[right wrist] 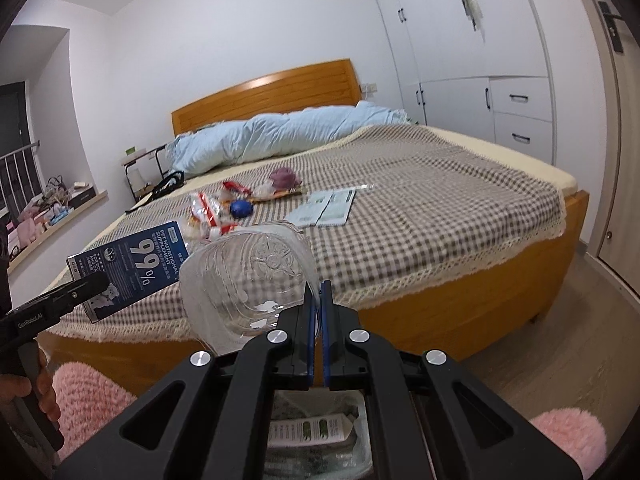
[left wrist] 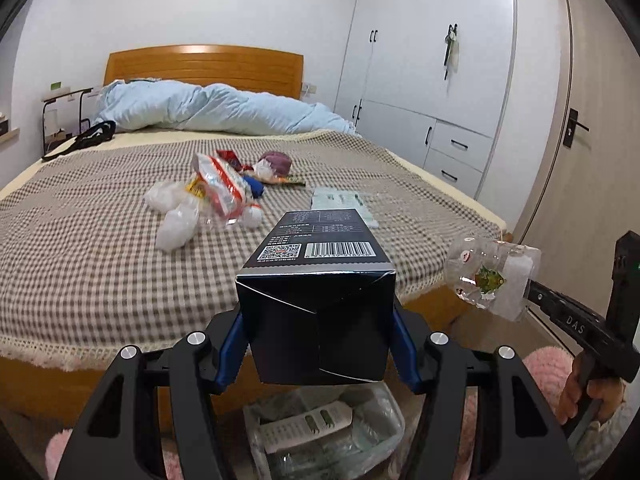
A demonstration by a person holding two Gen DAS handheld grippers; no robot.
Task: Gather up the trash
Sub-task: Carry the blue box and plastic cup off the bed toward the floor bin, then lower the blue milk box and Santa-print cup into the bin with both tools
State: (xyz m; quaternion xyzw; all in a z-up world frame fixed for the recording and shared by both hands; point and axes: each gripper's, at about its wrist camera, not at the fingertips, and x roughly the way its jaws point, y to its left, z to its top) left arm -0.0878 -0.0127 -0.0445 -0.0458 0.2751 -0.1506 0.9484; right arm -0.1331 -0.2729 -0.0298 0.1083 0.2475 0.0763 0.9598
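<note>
Left wrist view: your left claw [left wrist: 316, 344] is clamped about halfway open on a dark box [left wrist: 316, 280], held over the bed [left wrist: 80, 272] edge. A bin [left wrist: 324, 432] sits on the floor right below. Right wrist view: your right claw [right wrist: 318, 320] is pinched tight on a clear plastic tray [right wrist: 244, 280], also past the bed's edge; open floor off to the right. More trash [right wrist: 224, 212] is mid-bed.

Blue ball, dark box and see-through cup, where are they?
blue ball [right wrist: 240, 208], right wrist view, on its round middle.
dark box [left wrist: 316, 240], left wrist view, on its top face above the barcode.
see-through cup [right wrist: 244, 276], right wrist view, on its clear side wall.
</note>
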